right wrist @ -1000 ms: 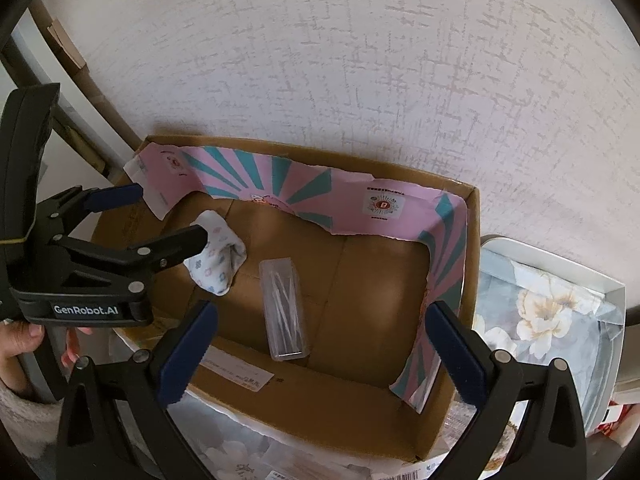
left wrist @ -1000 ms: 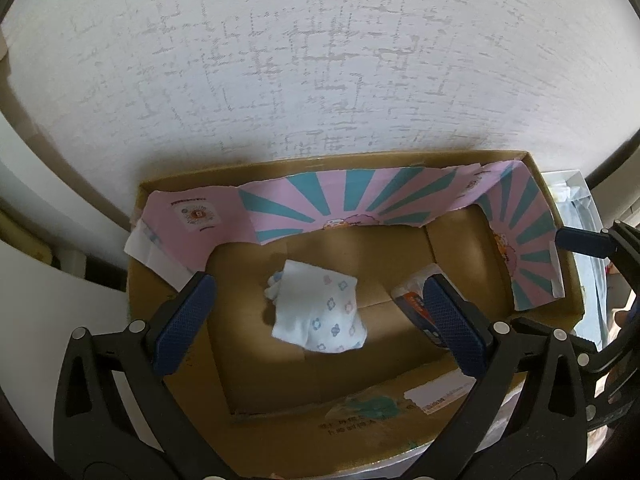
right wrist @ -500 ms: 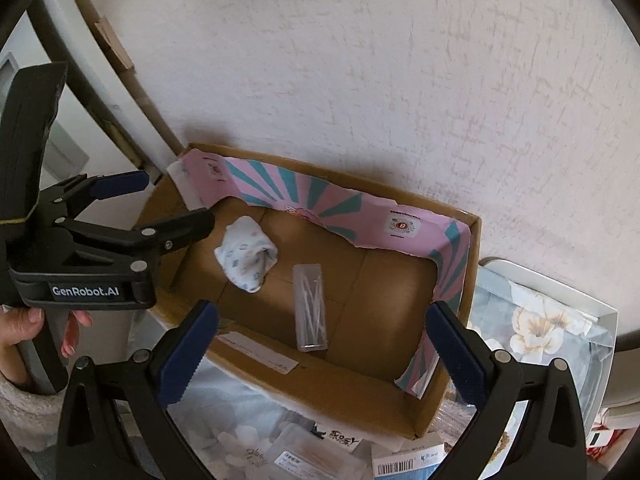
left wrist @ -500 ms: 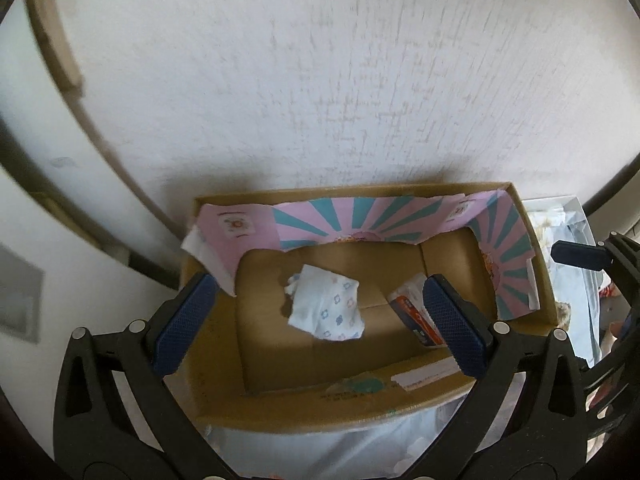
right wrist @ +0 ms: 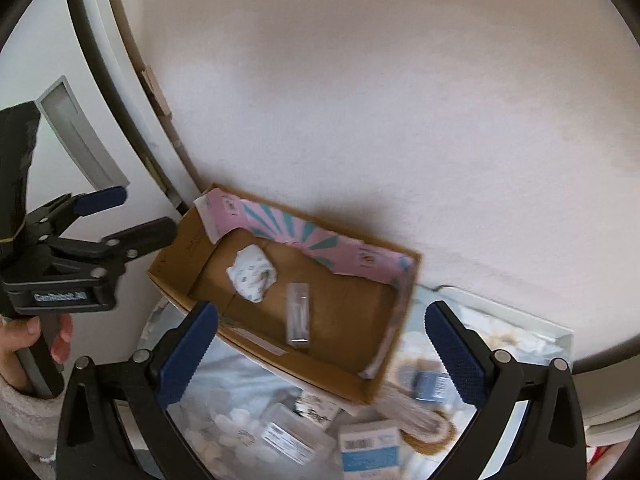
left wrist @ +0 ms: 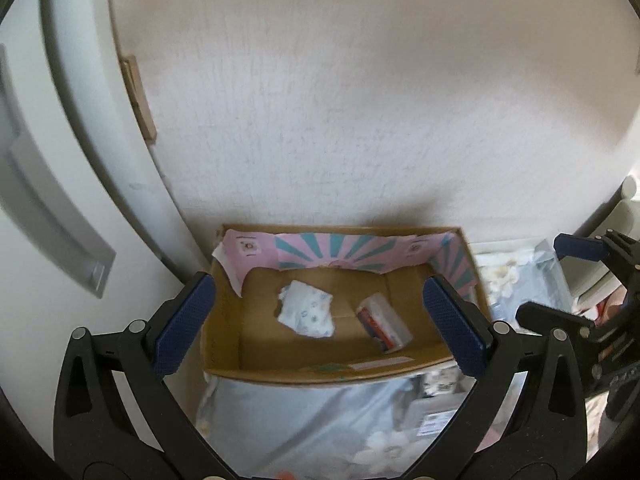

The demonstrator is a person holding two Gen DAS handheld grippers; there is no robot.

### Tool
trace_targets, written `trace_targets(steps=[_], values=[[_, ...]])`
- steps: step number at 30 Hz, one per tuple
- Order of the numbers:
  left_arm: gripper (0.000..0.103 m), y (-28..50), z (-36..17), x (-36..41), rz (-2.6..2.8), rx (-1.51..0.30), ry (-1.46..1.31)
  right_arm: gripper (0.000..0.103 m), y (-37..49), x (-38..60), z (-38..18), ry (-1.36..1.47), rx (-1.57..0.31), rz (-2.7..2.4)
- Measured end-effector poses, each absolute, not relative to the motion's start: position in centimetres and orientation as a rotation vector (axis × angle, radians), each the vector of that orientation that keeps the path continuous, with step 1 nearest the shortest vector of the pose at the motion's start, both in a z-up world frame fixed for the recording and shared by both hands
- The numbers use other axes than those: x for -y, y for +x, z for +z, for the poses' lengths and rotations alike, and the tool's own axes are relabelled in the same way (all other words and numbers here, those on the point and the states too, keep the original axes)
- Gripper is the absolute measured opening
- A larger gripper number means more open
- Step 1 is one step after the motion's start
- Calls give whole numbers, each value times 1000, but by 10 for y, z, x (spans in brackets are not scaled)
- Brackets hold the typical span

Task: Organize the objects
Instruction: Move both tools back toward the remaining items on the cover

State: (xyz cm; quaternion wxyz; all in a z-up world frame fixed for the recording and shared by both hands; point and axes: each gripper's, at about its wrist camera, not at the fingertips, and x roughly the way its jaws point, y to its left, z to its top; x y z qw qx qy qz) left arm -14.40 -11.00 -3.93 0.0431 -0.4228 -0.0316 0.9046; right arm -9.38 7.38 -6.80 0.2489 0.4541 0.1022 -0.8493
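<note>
An open cardboard box (left wrist: 224, 344) with a pink and teal striped lining stands against the wall; it also shows in the right wrist view (right wrist: 176, 248). Inside lie a crumpled white patterned cloth (left wrist: 307, 314) (right wrist: 252, 273) and a clear plastic case (left wrist: 384, 328) (right wrist: 298, 315). My left gripper (left wrist: 318, 320) is open and empty, held above and in front of the box. My right gripper (right wrist: 320, 356) is open and empty, over the box's near right side. The left gripper also shows at the left of the right wrist view (right wrist: 120, 216).
A textured white wall rises behind the box. A white door with a grey handle (left wrist: 60, 224) is at the left. Below the box lie clear containers of small packaged goods (right wrist: 296, 436) on a floral sheet. A white floral tray (right wrist: 520, 344) sits at the right.
Both grippers have pulled back and up from the box, which now looks smaller and lower in both views. The goods below the box have come into view. Both jaws stayed open.
</note>
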Motion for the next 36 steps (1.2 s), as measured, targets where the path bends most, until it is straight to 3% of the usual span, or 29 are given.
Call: trace_targets(steps=[6,18,26,36], values=[[103,-114,-25,94,2821,111,-1263,103,-67,-109,-37,1059,-366,-2481],[103,-51,-11,59,2901,158,-1186,103,-42,-180,-11,1001,-252,-2483],[103,-15,-29,35,2903,219,-1210,103,-24,-212,-28,1013,-272,-2444],[103,8,-98,-2,2829,211,-1354,103,-18,-238,-87,1106,-260,-2362]])
